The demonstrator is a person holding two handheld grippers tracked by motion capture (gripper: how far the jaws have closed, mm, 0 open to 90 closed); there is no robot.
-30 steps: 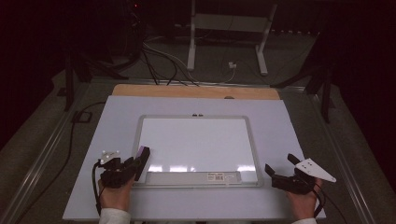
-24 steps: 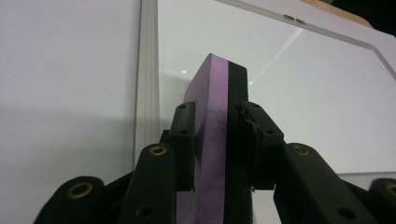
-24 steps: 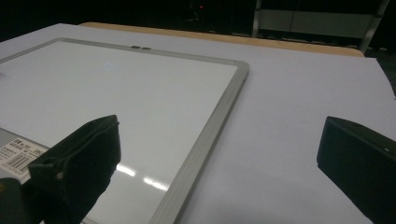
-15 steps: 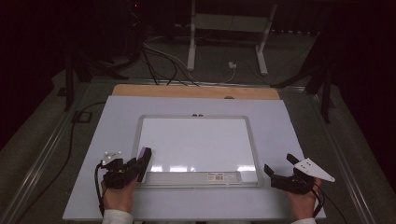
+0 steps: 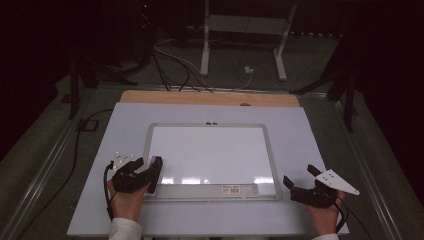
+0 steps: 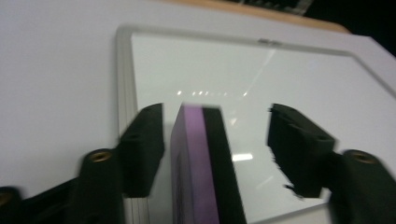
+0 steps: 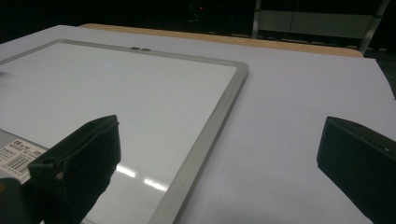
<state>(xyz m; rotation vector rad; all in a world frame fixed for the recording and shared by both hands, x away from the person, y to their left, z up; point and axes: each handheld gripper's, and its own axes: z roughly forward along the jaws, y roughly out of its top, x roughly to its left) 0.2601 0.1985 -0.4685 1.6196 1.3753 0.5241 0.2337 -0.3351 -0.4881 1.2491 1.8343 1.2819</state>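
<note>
At the near edge of the table (image 5: 100,150), covered in a pale sheet, a person's two hands each hold a black two-jaw gripper. The left gripper (image 5: 150,167) sits at the near left corner of a whiteboard (image 5: 210,150), and its jaws have just been opening. In the left gripper view a purple-and-black eraser (image 6: 201,163) stands on edge between the jaws, with a gap showing on either side, so the pads no longer press on it. The eraser rests at the board's near left corner, just inside the grey frame (image 6: 122,93).

The right gripper (image 5: 297,186) hovers off the board's near right corner, above the pale sheet, with its jaws spread wide and nothing between them. Its grey three-cornered plate (image 5: 336,181) points to the right. In the right gripper view the board's right frame edge runs between the two jaws.

The whiteboard lies flat in the middle of the table, its surface bare and catching strips of light along the near side. A small barcode label (image 5: 236,188) sits on its near frame. Beyond the pale sheet a wooden strip (image 5: 210,98) runs along the far edge of the table. Farther off, cables (image 5: 170,60) and a white stand (image 5: 245,30) rest on the dark floor.
</note>
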